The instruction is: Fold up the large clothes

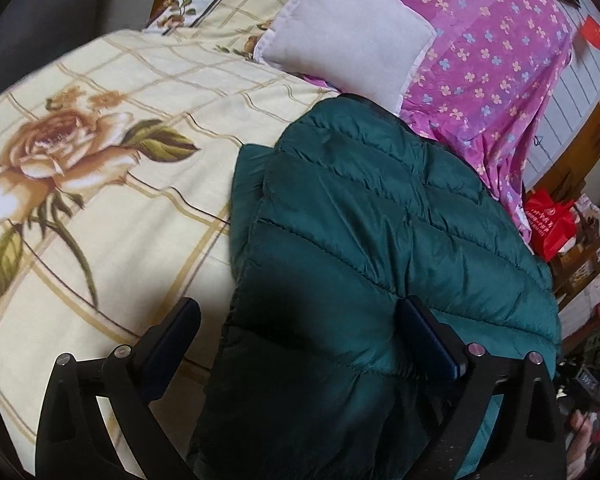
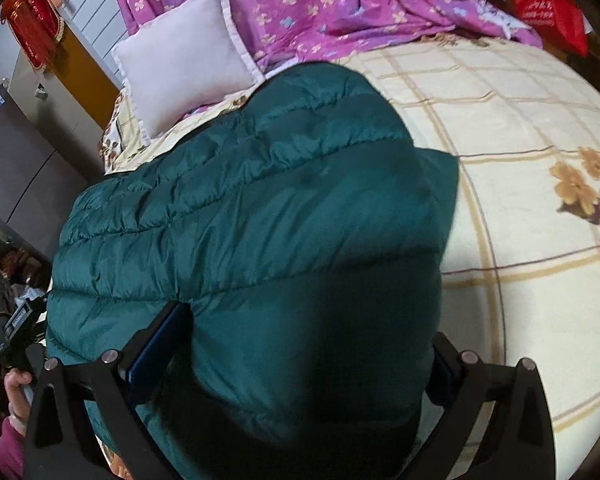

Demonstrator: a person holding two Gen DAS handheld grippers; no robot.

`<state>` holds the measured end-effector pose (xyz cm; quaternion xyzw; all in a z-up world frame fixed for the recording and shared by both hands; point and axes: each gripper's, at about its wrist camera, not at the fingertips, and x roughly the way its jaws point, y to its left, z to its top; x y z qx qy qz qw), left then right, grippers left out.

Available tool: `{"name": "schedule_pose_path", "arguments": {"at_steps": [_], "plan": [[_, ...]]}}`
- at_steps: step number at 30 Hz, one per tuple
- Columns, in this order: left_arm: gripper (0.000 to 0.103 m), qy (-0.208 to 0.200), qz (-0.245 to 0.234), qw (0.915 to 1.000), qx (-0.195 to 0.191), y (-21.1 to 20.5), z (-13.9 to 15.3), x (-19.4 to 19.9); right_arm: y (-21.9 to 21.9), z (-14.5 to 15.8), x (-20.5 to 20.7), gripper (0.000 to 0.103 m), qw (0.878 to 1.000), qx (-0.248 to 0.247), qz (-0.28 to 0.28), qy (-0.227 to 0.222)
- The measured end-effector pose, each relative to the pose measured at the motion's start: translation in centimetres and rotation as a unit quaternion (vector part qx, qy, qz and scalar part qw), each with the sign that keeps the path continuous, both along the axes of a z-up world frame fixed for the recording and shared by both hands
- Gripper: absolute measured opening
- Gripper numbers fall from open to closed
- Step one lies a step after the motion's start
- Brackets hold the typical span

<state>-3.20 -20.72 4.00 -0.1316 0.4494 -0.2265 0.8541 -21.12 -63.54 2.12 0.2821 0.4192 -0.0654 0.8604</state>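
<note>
While spread wide, left gripper [image 1: 300,332] and right gripper [image 2: 308,344] fingers astride green puffer jacket [image 1: 380,208], lower centre, unpinched.

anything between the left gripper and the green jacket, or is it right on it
Nothing visible is in the way. The left gripper is open, its fingers straddling the near end of the green puffer jacket, which lies on the floral bedsheet.

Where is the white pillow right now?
The white pillow lies at the far end of the bed, beyond the green puffer jacket in both wrist views, overlapping the pink floral sheet beside it.
</note>
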Motion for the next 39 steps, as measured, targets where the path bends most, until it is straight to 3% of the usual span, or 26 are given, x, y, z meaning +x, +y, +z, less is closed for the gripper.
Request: {"name": "schedule_pose_path", "arguments": {"at_steps": [4, 5, 7, 9, 10, 12, 15, 18, 24, 30, 32, 34, 36, 39], "plan": [[0.079, 0.034, 0.004, 0.998, -0.054, 0.4, -1.1, 0.8, -0.1, -0.3, 0.9, 0.103, 1.0, 0.005, 0.01, 0.008], [0.077, 0.029, 0.001, 0.9982, -0.053, 0.4, -1.1, 0.7, -0.1, -0.3, 0.9, 0.103, 1.0, 0.007, 0.009, 0.006], [0.061, 0.02, -0.018, 0.998, -0.058, 0.0, -1.0, 0.4, 0.1, -0.3, 1.1, 0.102, 1.0, 0.011, 0.003, -0.004], [0.039, 0.016, -0.026, 0.9975, -0.063, -0.1, -0.6, 0.0, 0.9, 0.0, 0.8, 0.087, 1.0, 0.006, 0.002, -0.018], [0.034, 0.013, -0.03, 0.9975, -0.063, -0.2, -0.2, -0.2, 1.5, 0.6, 0.6, 0.082, 1.0, -0.003, 0.005, -0.026], [0.015, -0.01, -0.04, 0.9978, -0.051, -0.4, 0.8, -0.9, 2.2, 1.5, 0.3, 0.062, 0.999, -0.018, 0.008, -0.032], [0.005, -0.029, -0.054, 0.9972, -0.043, -0.4, 2.2, -2.2, 3.2, 3.9, -0.6, 0.042, 0.999, -0.03, 0.009, -0.044], [0.003, -0.022, -0.065, 0.9959, -0.058, 0.6, 3.6, -3.6, 4.7, 6.7, -2.0, 0.037, 0.997, -0.044, 0.019, -0.066], [0.002, -0.019, -0.094, 0.9922, -0.079, 3.6, 6.6, -7.4, 8.6, 10.5, -6.5, 0.036, 0.994, -0.05, 0.046, -0.083], [0.002, -0.016, -0.134, 0.9897, -0.049, 7.6, 7.5, -12.7, 10.8, 9.7, -14.0, 0.037, 0.995, 0.006, 0.051, -0.084], [0.007, -0.006, -0.131, 0.991, -0.029, 8.5, 6.4, -13.7, 11.3, 8.5, -16.2, 0.043, 0.996, 0.011, 0.044, -0.071], [0.016, 0.006, -0.125, 0.9922, -0.004, 8.6, 5.1, -13.9, 11.7, 6.8, -17.1, 0.055, 0.999, -0.012, 0.028, -0.031], [0.029, 0.012, -0.116, 0.9931, 0.017, 8.6, 3.8, -13.8, 11.2, 4.9, -17.1, 0.073, 0.999, -0.029, 0.008, 0.023], [0.03, -0.004, -0.107, 0.994, 0.024, 8.9, 4.0, -14.6, 10.6, 4.9, -18.0, 0.078, 0.999, -0.026, -0.029, 0.032]]}}
